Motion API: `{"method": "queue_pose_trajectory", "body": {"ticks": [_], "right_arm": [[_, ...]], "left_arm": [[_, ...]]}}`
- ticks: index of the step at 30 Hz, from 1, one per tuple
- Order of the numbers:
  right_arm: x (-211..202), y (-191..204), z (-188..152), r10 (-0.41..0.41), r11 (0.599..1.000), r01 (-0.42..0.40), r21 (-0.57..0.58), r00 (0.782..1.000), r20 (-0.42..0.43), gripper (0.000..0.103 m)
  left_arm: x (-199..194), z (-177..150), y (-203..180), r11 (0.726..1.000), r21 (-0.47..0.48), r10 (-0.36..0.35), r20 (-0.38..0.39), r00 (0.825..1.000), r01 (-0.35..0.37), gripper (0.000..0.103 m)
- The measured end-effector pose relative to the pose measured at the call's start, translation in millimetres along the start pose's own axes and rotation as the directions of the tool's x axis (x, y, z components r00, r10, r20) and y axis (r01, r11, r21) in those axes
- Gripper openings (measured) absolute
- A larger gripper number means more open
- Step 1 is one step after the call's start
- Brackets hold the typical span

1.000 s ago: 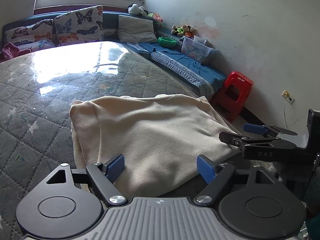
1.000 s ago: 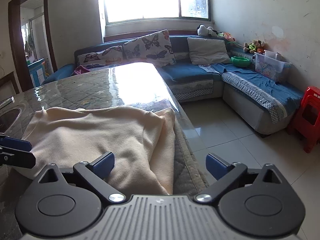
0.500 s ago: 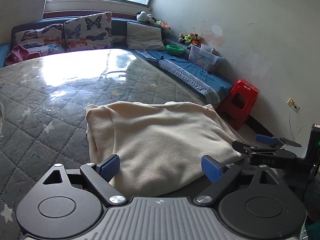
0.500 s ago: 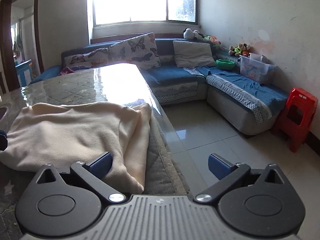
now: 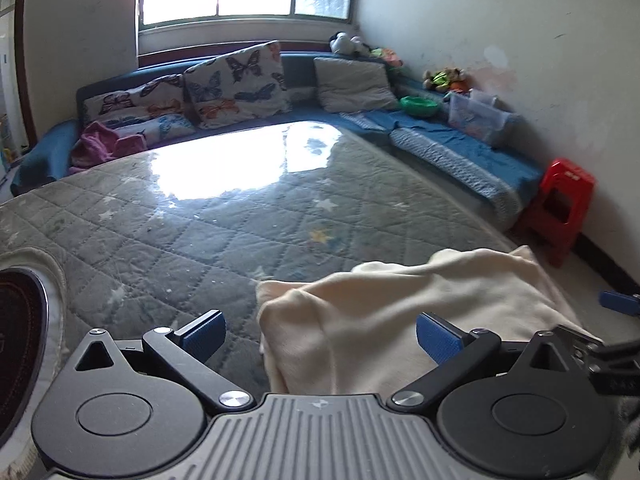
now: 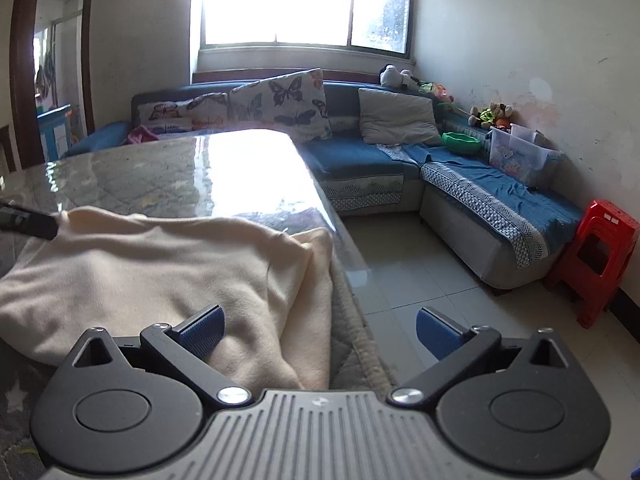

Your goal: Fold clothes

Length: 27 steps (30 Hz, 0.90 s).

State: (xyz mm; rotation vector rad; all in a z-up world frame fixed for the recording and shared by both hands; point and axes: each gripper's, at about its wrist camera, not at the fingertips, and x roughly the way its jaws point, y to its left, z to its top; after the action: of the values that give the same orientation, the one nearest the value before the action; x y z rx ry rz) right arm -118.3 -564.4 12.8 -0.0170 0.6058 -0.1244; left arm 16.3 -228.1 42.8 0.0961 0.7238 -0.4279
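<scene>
We found the left gripper [image 5: 320,330] opening wide, its pads off the cream garment [image 5: 404,332], whose left edge lay between them (apparently released after a fold). The right gripper [image 6: 320,330] stood spread, gripping nothing, over the garment's right edge. The garment lay folded at the quilted table's [image 5: 200,232] near corner.

Visible: one cream garment [image 5: 400,320], two butterfly cushions [image 6: 280,104], one grey cushion [image 6: 396,116], one red stool [image 6: 596,256], one green bowl [image 6: 462,142], two grippers [image 5: 320,334].
</scene>
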Motion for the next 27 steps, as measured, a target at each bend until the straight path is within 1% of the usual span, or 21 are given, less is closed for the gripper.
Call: {"method": "queue_pose_trajectory", "body": {"ticks": [3, 6, 9, 15, 18, 22, 25, 27], "right_arm": [[0, -2, 1, 0.010, 1.000, -0.010, 0.003, 1.000, -0.001, 0.103], [-2, -3, 4, 0.009, 1.000, -0.009, -0.006, 1.000, 0.005, 0.103], [-2, -2, 7, 0.010, 1.000, -0.010, -0.017, 1.000, 0.004, 0.103], [3, -1, 5, 0.017, 1.000, -0.017, -0.019, 1.000, -0.009, 0.103], [3, -2, 5, 0.019, 1.000, -0.020, -0.012, 1.000, -0.011, 0.103], [0, -3, 7, 0.006, 1.000, -0.007, -0.020, 1.000, -0.005, 0.103], [-6, 0, 10, 0.014, 1.000, -0.014, -0.026, 1.000, 0.012, 0.103], [-11, 5, 13, 0.025, 0.999, -0.024, -0.035, 0.999, 0.031, 0.103]], "left_arm": [[14, 5, 1, 0.999, 0.016, 0.042, -0.018, 0.999, -0.041, 0.103], [22, 12, 2, 0.999, 0.010, 0.038, -0.027, 0.999, -0.038, 0.103], [32, 17, 3, 0.999, 0.003, 0.051, -0.036, 0.998, -0.051, 0.103], [55, 21, 2, 0.996, 0.030, 0.091, -0.077, 0.993, -0.089, 0.103], [63, 18, 5, 0.996, 0.026, 0.088, -0.098, 0.991, -0.086, 0.103], [67, 18, 10, 0.998, -0.001, 0.065, -0.107, 0.992, -0.065, 0.103], [66, 18, 13, 0.998, -0.026, 0.052, -0.116, 0.992, -0.055, 0.103], [64, 17, 14, 0.998, -0.028, 0.056, -0.113, 0.992, -0.059, 0.103]]}}
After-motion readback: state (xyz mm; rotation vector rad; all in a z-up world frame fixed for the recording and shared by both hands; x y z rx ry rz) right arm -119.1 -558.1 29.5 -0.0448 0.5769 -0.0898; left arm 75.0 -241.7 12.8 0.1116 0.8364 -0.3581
